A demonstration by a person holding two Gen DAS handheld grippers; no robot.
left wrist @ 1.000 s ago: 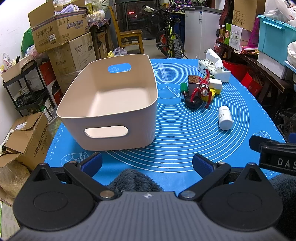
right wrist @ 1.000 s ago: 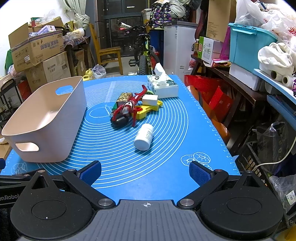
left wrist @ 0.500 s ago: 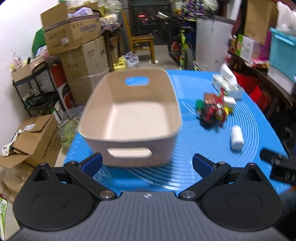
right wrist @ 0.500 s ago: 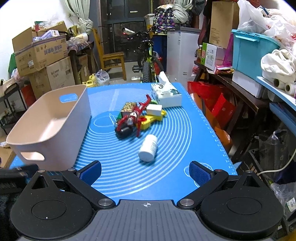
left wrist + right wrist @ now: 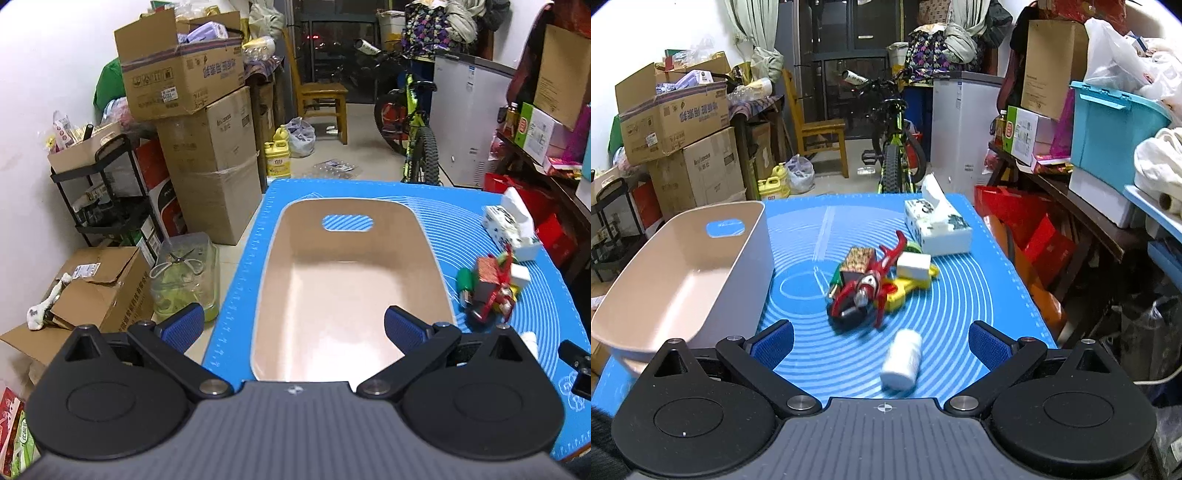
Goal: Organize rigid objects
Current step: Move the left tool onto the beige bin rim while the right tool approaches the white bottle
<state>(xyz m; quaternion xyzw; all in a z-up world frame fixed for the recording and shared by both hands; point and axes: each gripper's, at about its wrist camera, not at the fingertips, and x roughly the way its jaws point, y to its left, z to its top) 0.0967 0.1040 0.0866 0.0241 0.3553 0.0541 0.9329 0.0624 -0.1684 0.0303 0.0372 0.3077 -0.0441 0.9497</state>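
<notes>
2 grippers spread wide, nothing held. Left gripper [image 5: 293,328] hangs over the empty beige bin [image 5: 441,284]. Right gripper [image 5: 881,341]: white bottle [image 5: 901,360] lies just ahead between its fingers, slightly blurred; toy pile [image 5: 873,282] further ahead, bin at its left on the bench [image 5: 964,291].

My left claw [image 5: 293,328] is matte black, with two angled finger arms ending in blue ribbed pads [image 5: 183,326]. Each arm pivots on a silver screw beside a round black disc with a raised ring. Between the discs sits a grey ribbed plate marked with a small white crosshair. My right claw [image 5: 882,341] has the same build: blue pads [image 5: 988,345], silver screws, black discs, grey ribbed centre.
</notes>
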